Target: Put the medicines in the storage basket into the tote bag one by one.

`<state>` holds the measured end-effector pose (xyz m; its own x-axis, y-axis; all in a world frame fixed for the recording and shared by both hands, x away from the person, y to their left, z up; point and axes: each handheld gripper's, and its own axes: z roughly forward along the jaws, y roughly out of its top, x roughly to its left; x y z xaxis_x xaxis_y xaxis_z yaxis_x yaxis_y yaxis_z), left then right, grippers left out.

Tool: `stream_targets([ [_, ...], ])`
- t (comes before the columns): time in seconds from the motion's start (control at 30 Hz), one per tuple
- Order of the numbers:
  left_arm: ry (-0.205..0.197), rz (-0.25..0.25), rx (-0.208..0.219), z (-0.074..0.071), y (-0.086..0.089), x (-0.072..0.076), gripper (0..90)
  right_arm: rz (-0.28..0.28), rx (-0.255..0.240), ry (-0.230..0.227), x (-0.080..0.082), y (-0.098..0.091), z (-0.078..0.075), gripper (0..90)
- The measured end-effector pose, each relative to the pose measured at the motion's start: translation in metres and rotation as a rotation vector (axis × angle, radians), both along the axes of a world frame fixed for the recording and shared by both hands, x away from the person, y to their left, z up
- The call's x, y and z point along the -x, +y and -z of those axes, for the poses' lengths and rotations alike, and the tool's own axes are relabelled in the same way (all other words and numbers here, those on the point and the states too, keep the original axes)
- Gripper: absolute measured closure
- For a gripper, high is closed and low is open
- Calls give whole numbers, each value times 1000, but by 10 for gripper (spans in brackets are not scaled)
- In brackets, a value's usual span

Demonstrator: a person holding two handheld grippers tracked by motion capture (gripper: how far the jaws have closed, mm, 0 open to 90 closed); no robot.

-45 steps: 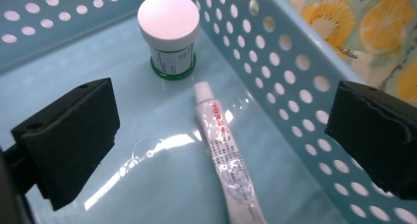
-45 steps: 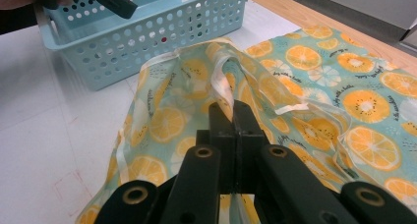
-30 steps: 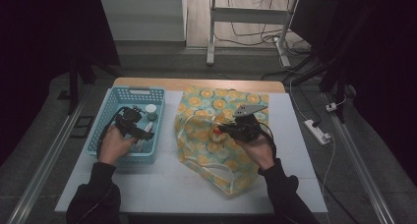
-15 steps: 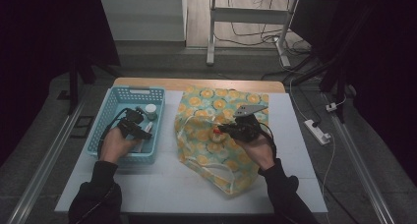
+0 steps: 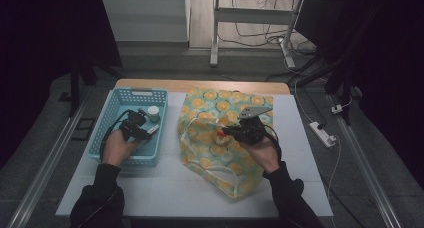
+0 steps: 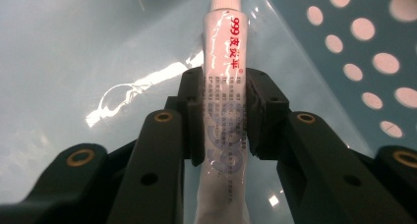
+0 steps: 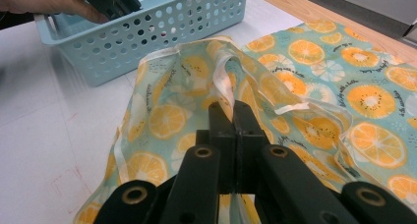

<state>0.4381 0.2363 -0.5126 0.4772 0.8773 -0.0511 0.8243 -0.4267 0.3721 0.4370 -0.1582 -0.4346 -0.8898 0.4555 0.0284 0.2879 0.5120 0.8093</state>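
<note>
My left tool (image 6: 223, 116) is clamped on a white tube (image 6: 223, 86) with red print, its two pads pressing the tube's flat sides about halfway along, cap end pointing away from me. I hold it there, not at the tip, so it stays in line with the jaws and doesn't swing. The tube sits inside the blue basket (image 5: 112, 113) near the worktop's left edge, low over the basket floor; whether it touches the floor I cannot tell. A small white-capped bottle (image 5: 153, 113) stands just beyond it in the basket.

My right tool (image 7: 235, 135) is closed tight on a pinch of the bag (image 7: 314, 86), the fruit-printed cloth spread over the middle of the worktop towards its far edge. The jaws meet with only the thin white-trimmed rim (image 7: 223, 84) between them. I judge I grip the rim so as to lift it and hold the mouth open on the side facing the basket, since the tube has a short way to cross. The rim is limp and could slip out, so the pinch is kept firm
</note>
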Motion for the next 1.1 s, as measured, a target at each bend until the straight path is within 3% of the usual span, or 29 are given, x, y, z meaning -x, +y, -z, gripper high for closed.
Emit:
stream_targets([
  [0.13,-21,-12,14,-3,1,1,713,1,-3,-2,0,0,0,897],
  [0.43,-110,-44,47,-13,5,6,714,3,-6,-4,0,-2,-2,898],
  [0.67,-193,-72,176,-29,16,12,713,7,-12,-7,-1,-3,-3,898],
  [0.83,-231,-94,226,-43,22,19,714,7,-14,-10,0,-4,-3,898],
  [1.1,-307,-80,271,-72,20,33,714,7,-17,-14,0,-4,-4,897],
])
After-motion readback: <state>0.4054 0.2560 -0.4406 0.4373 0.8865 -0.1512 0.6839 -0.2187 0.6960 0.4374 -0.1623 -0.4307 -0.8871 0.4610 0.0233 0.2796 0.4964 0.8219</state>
